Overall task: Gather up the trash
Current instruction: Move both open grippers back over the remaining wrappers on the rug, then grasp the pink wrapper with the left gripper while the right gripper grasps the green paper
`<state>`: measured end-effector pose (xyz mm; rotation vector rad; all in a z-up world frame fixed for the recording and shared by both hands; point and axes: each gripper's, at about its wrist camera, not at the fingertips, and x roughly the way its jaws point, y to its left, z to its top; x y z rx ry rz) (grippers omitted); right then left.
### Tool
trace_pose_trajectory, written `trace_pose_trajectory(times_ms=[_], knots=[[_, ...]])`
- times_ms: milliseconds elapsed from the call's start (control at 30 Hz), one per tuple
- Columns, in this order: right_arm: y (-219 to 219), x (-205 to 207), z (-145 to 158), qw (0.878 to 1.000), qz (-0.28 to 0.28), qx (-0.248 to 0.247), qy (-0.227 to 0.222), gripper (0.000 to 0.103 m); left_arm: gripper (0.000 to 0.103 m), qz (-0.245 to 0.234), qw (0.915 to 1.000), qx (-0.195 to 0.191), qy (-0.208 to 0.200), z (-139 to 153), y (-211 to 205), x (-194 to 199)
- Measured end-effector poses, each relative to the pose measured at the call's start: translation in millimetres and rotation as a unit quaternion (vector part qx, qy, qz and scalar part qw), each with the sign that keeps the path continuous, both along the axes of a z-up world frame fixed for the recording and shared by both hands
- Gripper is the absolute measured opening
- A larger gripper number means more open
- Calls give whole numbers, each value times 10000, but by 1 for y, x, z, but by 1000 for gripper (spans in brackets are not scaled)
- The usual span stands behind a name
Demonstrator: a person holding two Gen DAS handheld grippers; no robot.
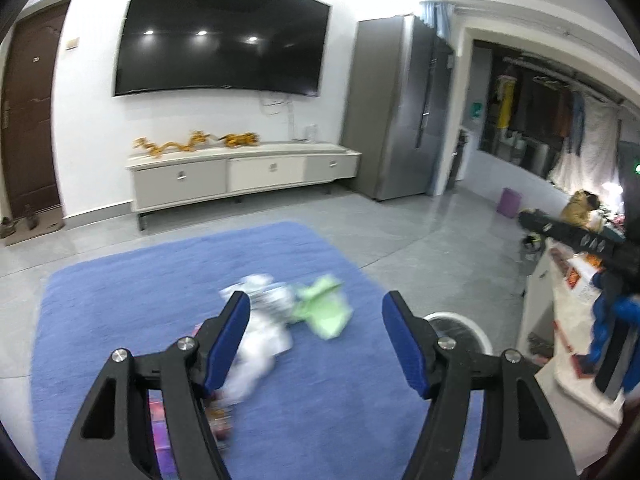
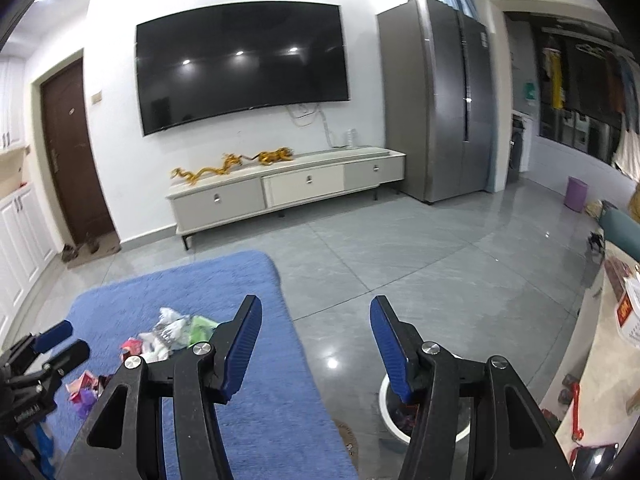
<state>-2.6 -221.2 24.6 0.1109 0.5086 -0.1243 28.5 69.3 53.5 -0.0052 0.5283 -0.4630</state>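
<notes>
- Tools first: the left tool (image 1: 316, 312) has its blue-padded jaws spread wide with nothing between them, hovering above the blue rug (image 1: 120, 300).
- The right tool (image 2: 316, 320) likewise stands with its jaws apart and nothing gripped, poised over the grey tiled floor (image 2: 420, 272) just off the rug's right edge.
- Seen from the right wrist view, the left tool shows at the far left edge, above the rug and near the scattered wrappers.
- Trash lies in a loose heap on the rug: crumpled white paper (image 1: 260, 332), a green wrapper (image 1: 324, 312) touching it on the right, and small red and purple wrappers (image 2: 86, 390) nearer the camera.
- The white paper sits partly behind the left finger (image 1: 228, 340) of the left tool, not between the pads.
- A white round bin (image 2: 386, 404) stands on the floor just beside the rug, below the right tool; dark scraps show inside it.
- Beyond the rug, a low white TV cabinet (image 2: 288, 188) stands against the wall, carrying golden dragon ornaments (image 2: 232, 164).
- A large dark television (image 2: 240, 64) hangs above it.
- A grey refrigerator (image 2: 436, 96) stands to the right, a brown door (image 2: 68, 152) to the left.
- A purple bucket (image 2: 576, 194) sits on the floor far right.
</notes>
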Motion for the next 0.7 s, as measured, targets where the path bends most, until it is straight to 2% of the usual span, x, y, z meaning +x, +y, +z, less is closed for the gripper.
trace_pose_trajectory(times_ms=[200, 333, 467, 700], knots=[[26, 22, -12, 9992, 308, 48, 235, 54, 67, 633, 9964, 412, 386, -37, 85, 10], [42, 36, -23, 9981, 460, 21, 419, 54, 67, 765, 9925, 394, 873, -69, 127, 16], [54, 51, -37, 9963, 592, -18, 618, 54, 67, 620, 9902, 356, 1196, -93, 142, 21], [68, 75, -58, 9928, 767, -56, 919, 54, 66, 478, 9866, 302, 1528, -114, 133, 39]])
